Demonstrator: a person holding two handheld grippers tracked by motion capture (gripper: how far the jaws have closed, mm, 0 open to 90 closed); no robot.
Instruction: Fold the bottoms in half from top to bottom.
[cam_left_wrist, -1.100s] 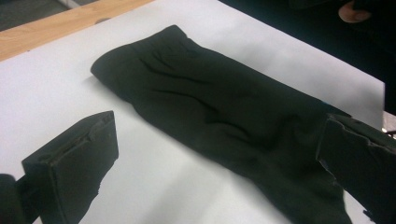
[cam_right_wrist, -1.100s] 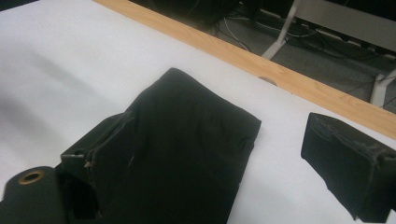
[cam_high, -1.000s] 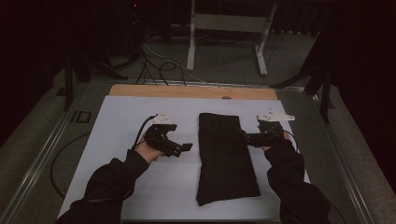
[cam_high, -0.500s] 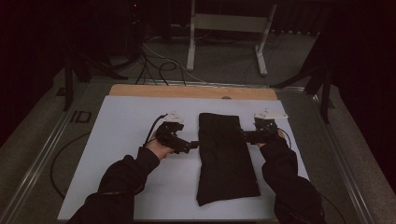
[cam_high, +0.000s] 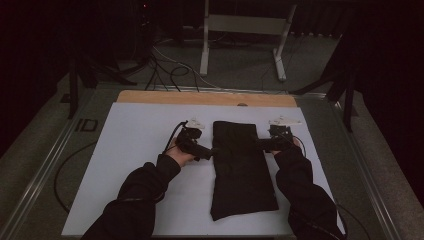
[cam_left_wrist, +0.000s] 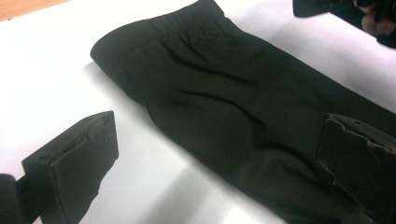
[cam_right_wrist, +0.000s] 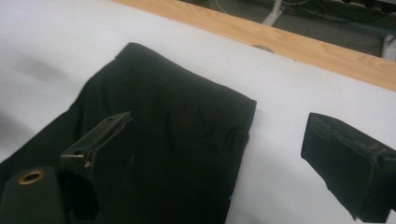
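Dark surroundings ring a table (cam_high: 140, 130) covered by a white sheet, with a strip of bare pale wood along its far edge (cam_right_wrist: 299, 39). On the sheet lies a folded black cloth garment (cam_high: 242, 167), long and narrow, its gathered band end toward the far side and its length running toward the person. The left claw (cam_high: 212, 150) sits at the garment's left edge, wide open: in the left gripper view one jaw is over the white sheet and the other over the fabric. The right claw (cam_high: 261, 144) meets the opposite edge, also wide open, one jaw above the cloth and one above the sheet. Neither claw holds anything. Black sleeves (cam_high: 145, 187) cover both forearms.
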